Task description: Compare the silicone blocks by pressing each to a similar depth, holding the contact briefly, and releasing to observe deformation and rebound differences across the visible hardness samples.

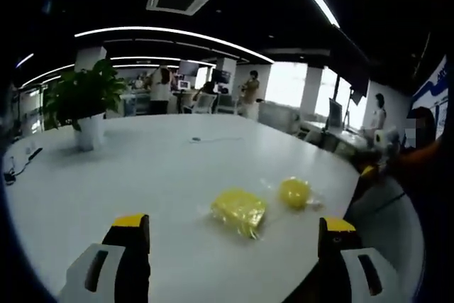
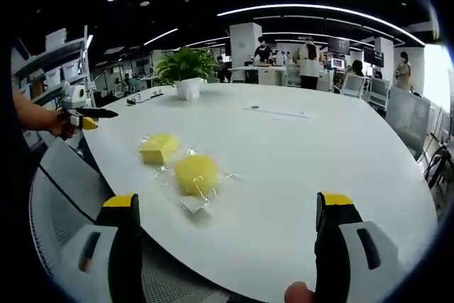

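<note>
Left gripper (image 1: 234,235) jaws stand wide apart, nothing between them, hovering over the white table (image 1: 142,175). The rectangular yellow block (image 1: 240,209) (in clear wrap) lies on the table just ahead, between the jaw lines, and the round yellow block (image 1: 295,192) sits beside it, further toward the right jaw. Potted plant (image 1: 84,104) stands far ahead to the left. Right gripper (image 2: 227,235) jaws also spread wide and empty; the round yellow block lies ahead, nearer the left jaw, with the rectangular one just beyond it. The left gripper enters this view at far left, held in a hand (image 2: 65,124), well apart from both blocks.
</note>
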Demonstrator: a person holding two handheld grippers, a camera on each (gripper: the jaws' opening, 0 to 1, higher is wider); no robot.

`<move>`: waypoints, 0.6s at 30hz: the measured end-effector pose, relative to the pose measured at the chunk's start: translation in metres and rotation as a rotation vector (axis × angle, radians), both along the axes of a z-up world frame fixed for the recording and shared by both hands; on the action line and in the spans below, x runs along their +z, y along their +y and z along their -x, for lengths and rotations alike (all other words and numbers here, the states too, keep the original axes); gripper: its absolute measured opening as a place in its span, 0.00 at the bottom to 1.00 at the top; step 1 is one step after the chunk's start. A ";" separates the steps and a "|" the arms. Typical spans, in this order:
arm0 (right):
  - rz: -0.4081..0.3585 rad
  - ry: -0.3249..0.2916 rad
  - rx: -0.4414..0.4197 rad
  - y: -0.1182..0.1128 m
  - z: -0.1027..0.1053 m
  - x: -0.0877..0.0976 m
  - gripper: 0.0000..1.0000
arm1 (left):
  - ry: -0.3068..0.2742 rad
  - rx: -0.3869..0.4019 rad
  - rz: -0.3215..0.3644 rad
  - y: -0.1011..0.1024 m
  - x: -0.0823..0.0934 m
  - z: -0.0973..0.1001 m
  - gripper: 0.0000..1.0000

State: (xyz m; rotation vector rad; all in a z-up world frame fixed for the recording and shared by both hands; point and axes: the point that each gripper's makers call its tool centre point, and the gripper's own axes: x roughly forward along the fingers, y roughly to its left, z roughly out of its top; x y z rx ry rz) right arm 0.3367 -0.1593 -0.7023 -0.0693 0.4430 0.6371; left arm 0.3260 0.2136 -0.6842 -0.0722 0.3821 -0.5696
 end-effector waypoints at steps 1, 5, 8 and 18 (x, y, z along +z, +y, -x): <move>0.000 -0.004 0.000 0.000 0.000 0.001 0.97 | -0.007 -0.001 0.001 0.000 0.001 0.000 1.00; -0.018 -0.004 -0.010 0.001 -0.001 0.005 0.97 | -0.012 0.015 0.013 0.002 0.002 -0.001 1.00; -0.032 0.004 -0.026 0.000 -0.002 0.005 0.97 | 0.005 0.019 0.009 0.002 0.000 0.000 1.00; -0.013 0.013 -0.030 0.002 -0.002 0.001 0.97 | 0.015 0.024 0.023 0.002 0.000 0.001 1.00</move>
